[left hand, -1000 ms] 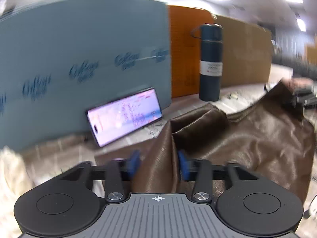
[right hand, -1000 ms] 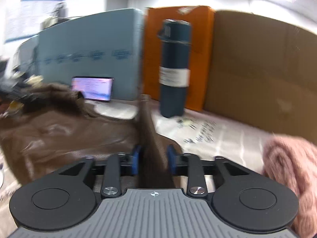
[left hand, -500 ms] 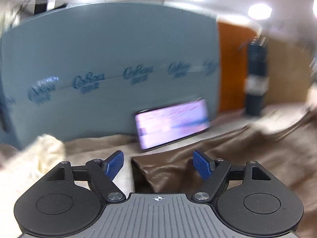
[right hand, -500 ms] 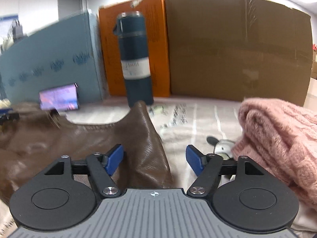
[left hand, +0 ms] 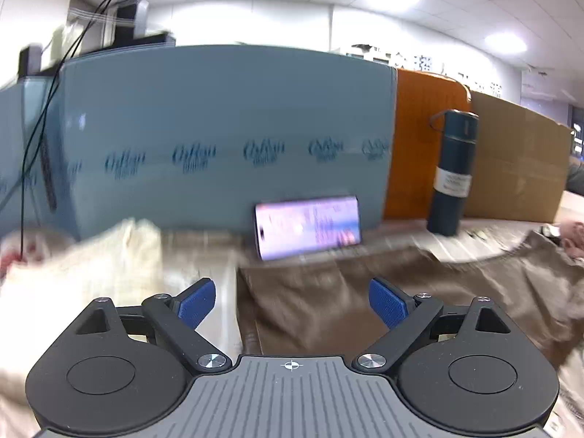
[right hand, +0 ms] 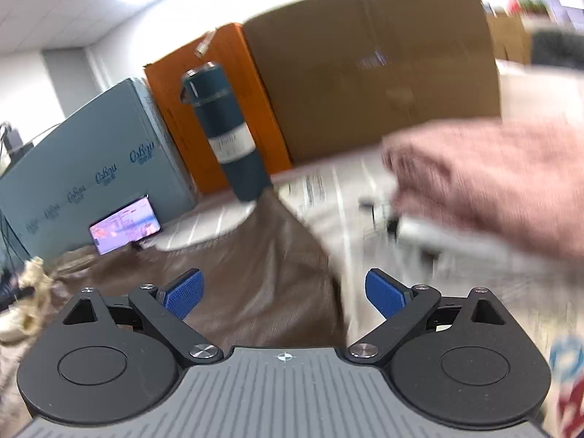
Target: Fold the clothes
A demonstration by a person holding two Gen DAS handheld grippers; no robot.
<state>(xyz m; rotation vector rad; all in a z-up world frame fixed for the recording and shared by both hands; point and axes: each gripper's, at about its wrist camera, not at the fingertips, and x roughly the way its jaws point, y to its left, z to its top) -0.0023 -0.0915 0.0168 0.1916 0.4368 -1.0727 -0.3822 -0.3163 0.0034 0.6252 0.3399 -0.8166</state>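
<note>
A brown leather-like garment [left hand: 401, 292] lies spread on the table; it also shows in the right wrist view [right hand: 262, 262]. My left gripper [left hand: 292, 301] is open and empty above the garment's left edge. My right gripper [right hand: 284, 292] is open and empty above the garment's right corner. A pink knitted garment [right hand: 492, 182] lies at the right, blurred. A cream garment [left hand: 91, 266] lies at the left.
A dark blue flask [left hand: 452, 171] stands at the back of the table, also in the right wrist view [right hand: 226, 135]. A lit phone [left hand: 308, 226] leans on a blue board [left hand: 219, 138]. Orange [right hand: 226, 84] and cardboard [right hand: 383, 62] panels stand behind.
Both grippers were shut on the brown garment a second ago; they opened, let it drop flat, and have drawn back. The right view has tilted.
</note>
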